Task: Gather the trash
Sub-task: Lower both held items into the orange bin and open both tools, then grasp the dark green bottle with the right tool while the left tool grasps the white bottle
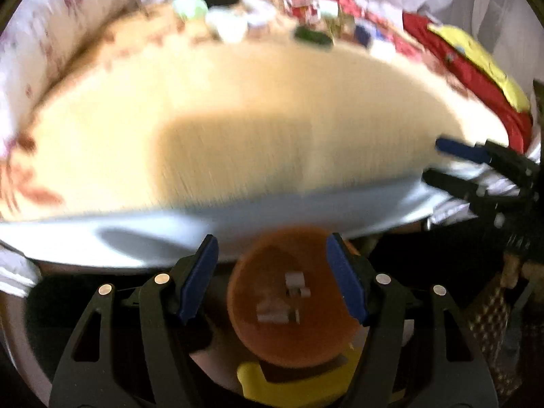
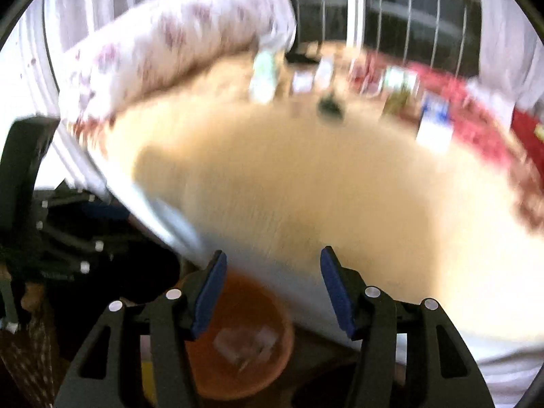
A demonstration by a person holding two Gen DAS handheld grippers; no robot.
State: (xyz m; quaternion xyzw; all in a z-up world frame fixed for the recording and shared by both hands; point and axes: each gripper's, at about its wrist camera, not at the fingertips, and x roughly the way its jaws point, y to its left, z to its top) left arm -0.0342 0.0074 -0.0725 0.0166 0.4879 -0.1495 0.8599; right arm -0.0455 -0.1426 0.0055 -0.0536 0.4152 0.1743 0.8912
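Left gripper (image 1: 273, 277) hangs with its jaws apart and empty, directly above the orange bin (image 1: 292, 309) holding pale scraps. Right gripper (image 2: 272, 289), also parted and empty, has the bin below-left; remaining trash (image 2: 329, 107) lies far ahead, and hasty, blurred reaching could miss it.

One orange bucket (image 1: 292, 306) sits at the lower centre with a few pale scraps (image 1: 282, 299) inside; far clutter is too blurred to count.
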